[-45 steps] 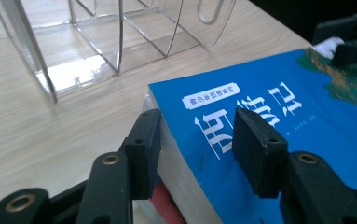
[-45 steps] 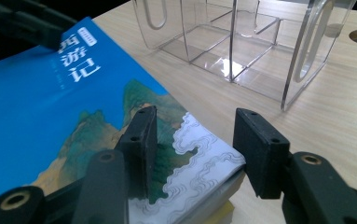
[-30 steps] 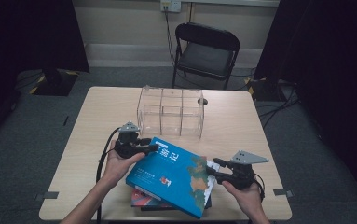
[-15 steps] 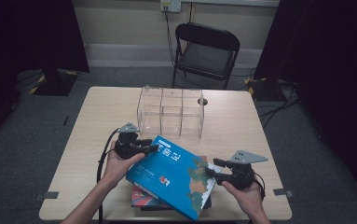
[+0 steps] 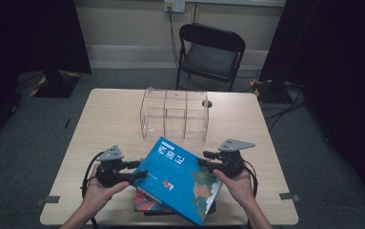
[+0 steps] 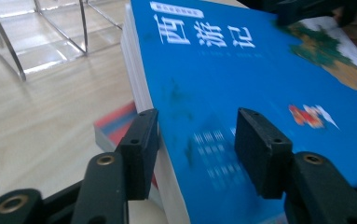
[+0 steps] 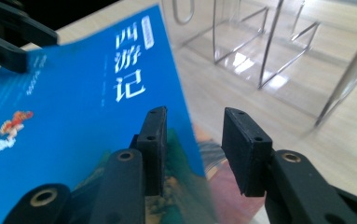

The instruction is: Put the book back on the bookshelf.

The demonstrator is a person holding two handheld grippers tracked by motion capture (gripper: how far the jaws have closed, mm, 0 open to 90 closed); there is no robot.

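Observation:
A blue book with white characters lies tilted over a small stack of books near the table's front edge. My left gripper is at its left edge. In the left gripper view the jaws have just been opening and straddle the page edge of the blue book, one jaw beside the pages, one over the cover. My right gripper is at the right edge. Its jaws have just been closing, one over the cover, one beyond the edge, neither pad visibly pressing.
A clear acrylic organizer with several compartments stands mid-table behind the book. A red-covered book lies under the blue one. A black folding chair stands beyond the wooden table. Bare tabletop lies left and right of the organizer.
My left gripper has slid back along the book's left edge toward the person. My right gripper has shifted slightly inward. The blue book has hardly moved.

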